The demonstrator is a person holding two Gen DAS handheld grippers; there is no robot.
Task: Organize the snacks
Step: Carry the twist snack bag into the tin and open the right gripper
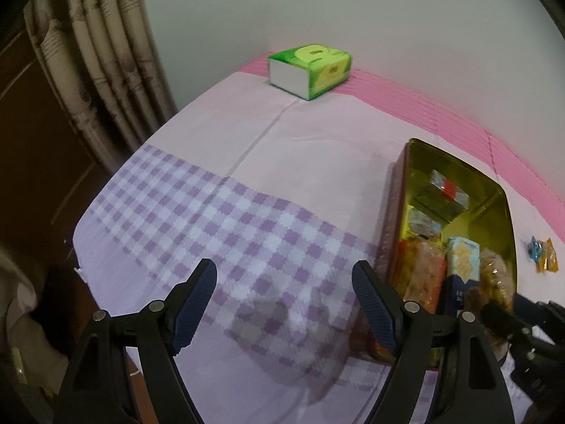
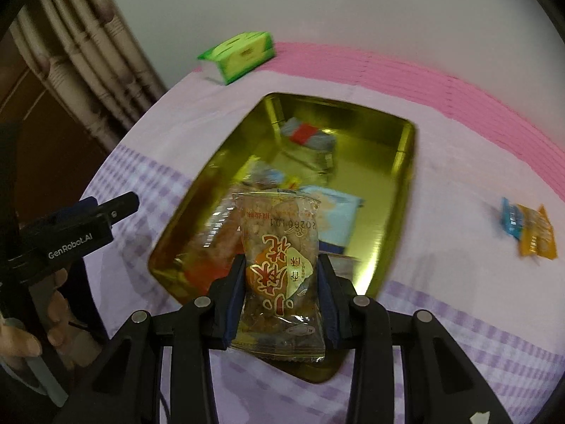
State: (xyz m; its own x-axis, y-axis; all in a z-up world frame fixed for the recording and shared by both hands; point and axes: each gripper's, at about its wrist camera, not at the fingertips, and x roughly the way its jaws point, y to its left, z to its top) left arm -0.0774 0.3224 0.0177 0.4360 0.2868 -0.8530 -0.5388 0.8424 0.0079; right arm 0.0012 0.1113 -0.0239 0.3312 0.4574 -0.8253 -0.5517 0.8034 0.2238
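While the right tongs (image 2: 282, 304) are clamped on a clear packet of brownish snack (image 2: 280, 268) with red and gold print, I'd say we're mid-delivery: the packet hangs right over the near end of the gold tin (image 2: 406, 162), so this step looks like carrying one more snack into the tin. Next move, as I read it, is to get it a bit lower over a free patch of the tin floor and then let go, ideally without dumping it on the rim at the near corner. The near end is already crowded, so aiming toward the middle of the tin might be smarter. Left tongs (image 1: 284, 304) are spread wide with nothing between them, hovering over the checked cloth on the desk (image 1: 212, 212) just left of the tin, doing nothing useful right now. Inside the tin: a couple of silvery packets with red labels (image 1: 446, 190) at the far end, a pale blue cracker pack (image 1: 462, 258) and a clear packet of orange-brown snacks (image 1: 420, 272) at the near end, maybe more, since it's blurry. Still outside the tin, well off to its right on the cloth, sit a small blue packet (image 2: 510, 217) and an orange one (image 2: 536, 236), touching each other; those look like the remaining work. Beyond the tin's far left corner there's a green tissue pack (image 1: 310, 70), not part of the job I think.
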